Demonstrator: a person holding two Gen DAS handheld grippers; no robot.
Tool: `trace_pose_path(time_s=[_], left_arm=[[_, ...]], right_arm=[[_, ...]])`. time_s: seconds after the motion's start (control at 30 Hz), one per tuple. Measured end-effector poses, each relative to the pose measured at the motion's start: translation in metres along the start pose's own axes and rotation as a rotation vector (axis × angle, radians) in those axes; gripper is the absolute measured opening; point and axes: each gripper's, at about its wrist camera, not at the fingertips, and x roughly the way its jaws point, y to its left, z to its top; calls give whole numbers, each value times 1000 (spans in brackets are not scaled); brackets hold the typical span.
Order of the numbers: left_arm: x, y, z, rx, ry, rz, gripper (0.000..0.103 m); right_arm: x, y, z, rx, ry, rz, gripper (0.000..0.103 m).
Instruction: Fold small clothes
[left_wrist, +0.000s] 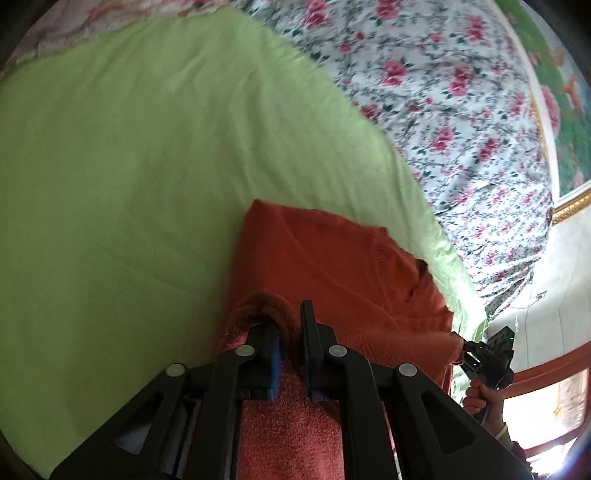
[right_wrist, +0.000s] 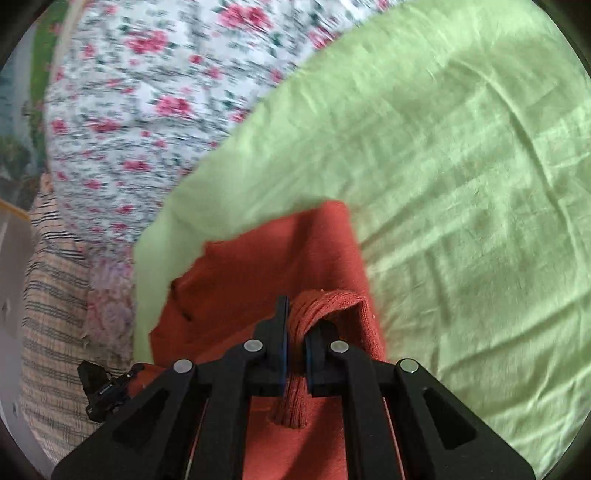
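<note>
An orange-red knitted sweater (left_wrist: 332, 266) hangs over a light green sheet (left_wrist: 129, 166). My left gripper (left_wrist: 290, 321) is shut on a bunched edge of the sweater. My right gripper (right_wrist: 295, 325) is shut on another bunched edge of the same sweater (right_wrist: 266, 258). The sweater is held up between both grippers, with its lower part draped toward the green sheet (right_wrist: 461, 166). The right gripper also shows small at the right edge of the left wrist view (left_wrist: 487, 354). The left gripper shows at the lower left of the right wrist view (right_wrist: 103, 387).
A white bedcover with pink flowers (left_wrist: 443, 110) lies beyond the green sheet; it also shows in the right wrist view (right_wrist: 140, 92). A beige striped cloth (right_wrist: 51, 314) lies at the left. A framed picture (left_wrist: 569, 110) hangs on the wall.
</note>
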Motion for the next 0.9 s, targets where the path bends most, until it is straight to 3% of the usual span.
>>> trace_pose_path(time_s=[0.03, 0.1, 0.17, 0.23, 0.33, 0.43, 0.5, 0.6, 0.67, 0.8, 0.9], left_arm=[[3, 1, -1, -11, 16, 5, 15], [0, 2, -8, -25, 31, -16, 31], [-11, -1, -20, -19, 29, -15, 46], [-24, -9, -38, 2, 25, -31, 49], [-24, -28, -69, 67, 87, -82, 49], [5, -49, -92, 164, 201, -78, 49], [27, -59, -95, 224, 241, -14, 49], [46, -64, -76, 247, 241, -8, 48], [51, -67, -49, 241, 200, 1, 47], [55, -62, 7, 211, 65, 134, 50], [51, -50, 34, 110, 14, 126, 50]], right_arm=[[4, -3, 1, 9, 10, -10, 9], [7, -9, 4, 29, 26, -18, 11], [-4, -11, 2, 38, -4, -28, 20], [-28, -5, -6, 14, -73, -58, 32], [-54, 13, -27, -70, -126, -47, 33], [-41, 41, -60, -210, 9, 30, 33], [-14, 60, -84, -333, 144, 39, 33], [23, 74, -98, -471, 243, -46, 33], [37, 70, -85, -467, 232, -93, 31], [37, 45, -30, -336, 89, -145, 31], [19, 29, 3, -241, -41, -196, 31]])
